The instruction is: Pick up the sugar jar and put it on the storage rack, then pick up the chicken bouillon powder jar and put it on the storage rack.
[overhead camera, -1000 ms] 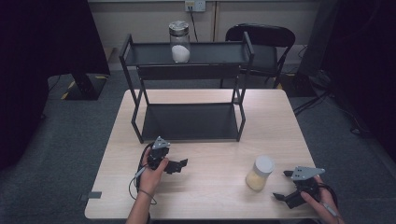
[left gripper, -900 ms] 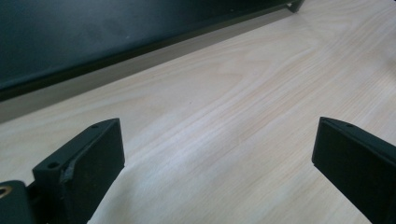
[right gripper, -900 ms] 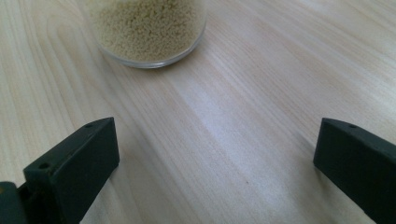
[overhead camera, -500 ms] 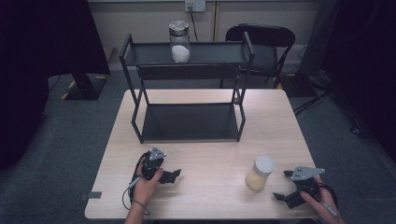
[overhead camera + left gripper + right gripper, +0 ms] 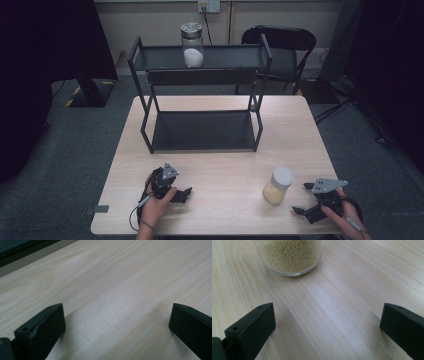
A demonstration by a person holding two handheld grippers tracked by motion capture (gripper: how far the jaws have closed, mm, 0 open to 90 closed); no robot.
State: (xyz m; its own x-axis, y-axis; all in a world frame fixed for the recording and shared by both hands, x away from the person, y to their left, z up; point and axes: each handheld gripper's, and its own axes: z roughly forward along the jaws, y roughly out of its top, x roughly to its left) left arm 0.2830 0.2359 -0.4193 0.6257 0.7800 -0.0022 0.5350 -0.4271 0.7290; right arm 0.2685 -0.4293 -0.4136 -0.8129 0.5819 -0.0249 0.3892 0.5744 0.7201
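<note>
A glass jar of yellow grains [image 5: 278, 186] with a white lid stands on the wooden table [image 5: 220, 210] at the front right. My right gripper [image 5: 302, 198] rests just right of it, open, with the jar's base [image 5: 290, 255] a short way ahead of its empty jaws [image 5: 328, 315]. At the front left my left gripper [image 5: 184, 194] lies low over bare wood; its jaws have just been opening and stand wide with nothing between them [image 5: 116, 315]. A second jar [image 5: 192, 45] holding white powder stands on the top shelf of the black rack [image 5: 202, 77].
The black two-tier metal rack occupies the back half of the table, and its lower shelf [image 5: 202, 130] is bare. A black chair [image 5: 280, 45] stands behind the table. Cables trail from both grippers toward the front edge.
My left hand has drawn its gripper back toward the table's front edge and slightly lower. The right gripper and both jars have kept still.
</note>
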